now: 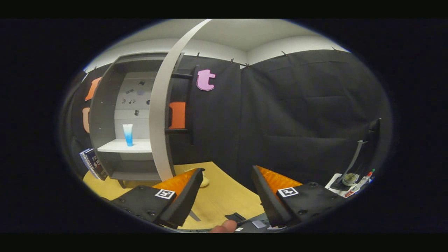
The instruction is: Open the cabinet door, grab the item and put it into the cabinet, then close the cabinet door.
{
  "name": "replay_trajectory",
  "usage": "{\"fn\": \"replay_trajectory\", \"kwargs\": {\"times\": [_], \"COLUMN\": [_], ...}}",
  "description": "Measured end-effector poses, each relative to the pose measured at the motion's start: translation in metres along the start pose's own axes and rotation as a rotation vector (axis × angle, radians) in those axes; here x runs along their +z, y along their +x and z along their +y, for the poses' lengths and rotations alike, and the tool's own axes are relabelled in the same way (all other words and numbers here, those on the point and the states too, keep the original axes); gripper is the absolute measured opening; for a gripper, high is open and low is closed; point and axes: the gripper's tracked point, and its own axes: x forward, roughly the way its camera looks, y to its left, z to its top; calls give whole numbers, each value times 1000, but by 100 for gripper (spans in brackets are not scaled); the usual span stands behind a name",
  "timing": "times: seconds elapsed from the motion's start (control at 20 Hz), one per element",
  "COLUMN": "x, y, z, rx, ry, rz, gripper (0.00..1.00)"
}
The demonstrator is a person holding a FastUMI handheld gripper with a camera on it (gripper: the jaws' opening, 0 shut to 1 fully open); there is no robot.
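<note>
**Cabinet open, tube on shelf, jaws empty**

Cabinet (105,119) stands at the far left of the tabletop (224,196), beyond the left finger. Door (161,115) swung wide, seen edge-on as a pale curved band just right of the opening. Inside, 1 white shelf (120,147) with a tube (128,134) standing upright on it, pale at top and blue toward the base. Small dark marks on the cabinet's back wall, too small to tell.

Gripper (226,190): jaws spread wide apart, nothing between them, bare wood showing in the gap. Both fingers well apart from the cabinet.

Books (92,163) lean against the cabinet's lower left side. A small pale object (204,181) lies on the tabletop just ahead of the left finger; cannot tell what. A fingertip (224,227) of the person's hand shows low between the fingers. Markers (360,182) and a stand lie off to the right.
</note>
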Motion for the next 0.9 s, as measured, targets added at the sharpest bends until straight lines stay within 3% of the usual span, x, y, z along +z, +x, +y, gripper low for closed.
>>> {"fn": "replay_trajectory", "kwargs": {"times": [0.2,0.6,0.9], "x": [1,2,1], "y": [3,-4,-23], "z": [14,40,93], "rx": [79,131,191], "ry": [50,24,-1], "rz": [-8,-8,-12], "gripper": [91,59,59]}}
